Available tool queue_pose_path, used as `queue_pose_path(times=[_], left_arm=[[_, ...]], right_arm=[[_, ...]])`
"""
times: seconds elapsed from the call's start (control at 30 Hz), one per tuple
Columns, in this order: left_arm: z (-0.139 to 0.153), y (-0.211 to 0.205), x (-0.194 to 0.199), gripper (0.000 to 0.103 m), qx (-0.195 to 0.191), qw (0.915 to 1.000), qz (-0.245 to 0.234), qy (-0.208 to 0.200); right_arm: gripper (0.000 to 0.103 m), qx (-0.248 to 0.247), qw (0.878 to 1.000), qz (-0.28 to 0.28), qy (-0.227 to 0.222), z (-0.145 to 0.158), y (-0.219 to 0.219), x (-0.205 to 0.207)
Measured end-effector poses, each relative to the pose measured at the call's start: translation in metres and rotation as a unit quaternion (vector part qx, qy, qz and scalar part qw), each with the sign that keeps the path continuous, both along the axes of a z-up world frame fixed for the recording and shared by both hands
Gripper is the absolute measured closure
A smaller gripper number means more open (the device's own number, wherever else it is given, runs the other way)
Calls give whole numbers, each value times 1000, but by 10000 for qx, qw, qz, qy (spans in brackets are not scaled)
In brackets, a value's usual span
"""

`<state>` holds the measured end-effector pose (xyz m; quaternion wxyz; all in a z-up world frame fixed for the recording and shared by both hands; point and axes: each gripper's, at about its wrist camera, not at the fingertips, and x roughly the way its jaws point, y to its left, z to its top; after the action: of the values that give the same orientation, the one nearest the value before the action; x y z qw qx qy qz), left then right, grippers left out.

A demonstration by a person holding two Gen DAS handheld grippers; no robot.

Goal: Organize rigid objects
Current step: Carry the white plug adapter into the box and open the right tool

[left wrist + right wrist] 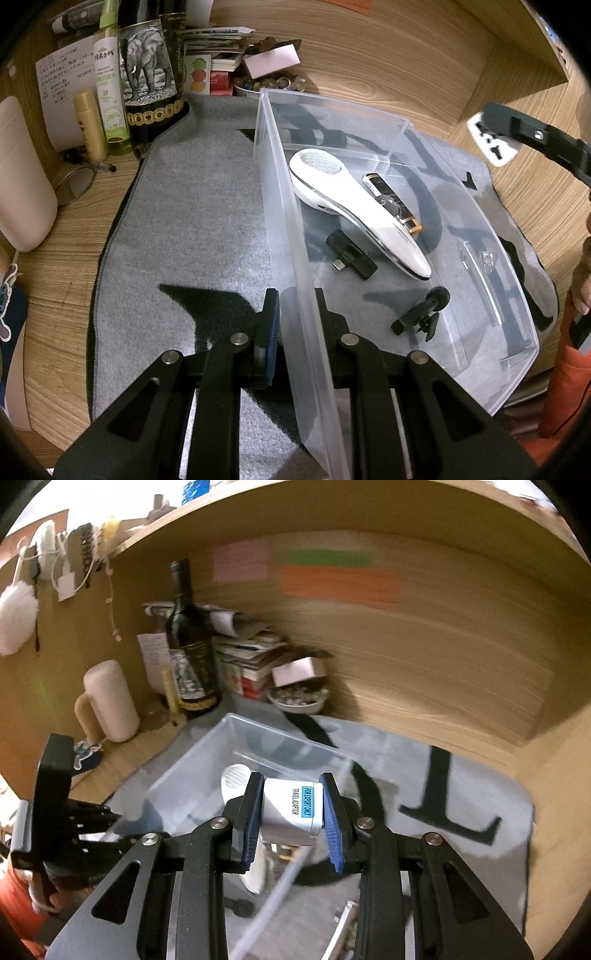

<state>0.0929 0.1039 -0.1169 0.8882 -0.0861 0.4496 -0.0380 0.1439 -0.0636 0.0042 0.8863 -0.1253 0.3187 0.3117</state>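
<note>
A clear plastic bin (pixel 388 122) sits on a grey felt mat (pixel 192 221). Inside lie a white handheld device (pixel 354 206), a gold-and-black lighter-like item (pixel 391 195), a black USB-C dongle (pixel 351 254) and a small black clip microphone (pixel 421 314). My left gripper (pixel 295 306) is shut on the bin's near left wall, one finger on each side of it. My right gripper (pixel 290 808) is shut on a white travel adaptor (pixel 291 808), held above the bin (pixel 236 738). In the left wrist view the right gripper (pixel 532 136) shows at the upper right.
A dark wine bottle (pixel 151 74), a green spray bottle (pixel 107 74), a yellow tube (pixel 90 125), a bowl of beads (pixel 269 85), papers and a beige bottle (pixel 22 177) crowd the desk's back left. Wooden walls enclose the desk. A small metal item (pixel 345 923) lies on the mat.
</note>
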Motion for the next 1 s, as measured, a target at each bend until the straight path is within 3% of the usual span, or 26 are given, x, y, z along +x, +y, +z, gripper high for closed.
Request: queue_pose_path(times=[0.63,1.0], left_arm=[[0,-1,0,87,-29,10000,12,-21],[0,0,0,87,-24,10000,28,1]], right_arm=[[75,-891,9859,923,1073,-62,50,-2],[75,-1283,9778,1159,1180,-72,62,-7]])
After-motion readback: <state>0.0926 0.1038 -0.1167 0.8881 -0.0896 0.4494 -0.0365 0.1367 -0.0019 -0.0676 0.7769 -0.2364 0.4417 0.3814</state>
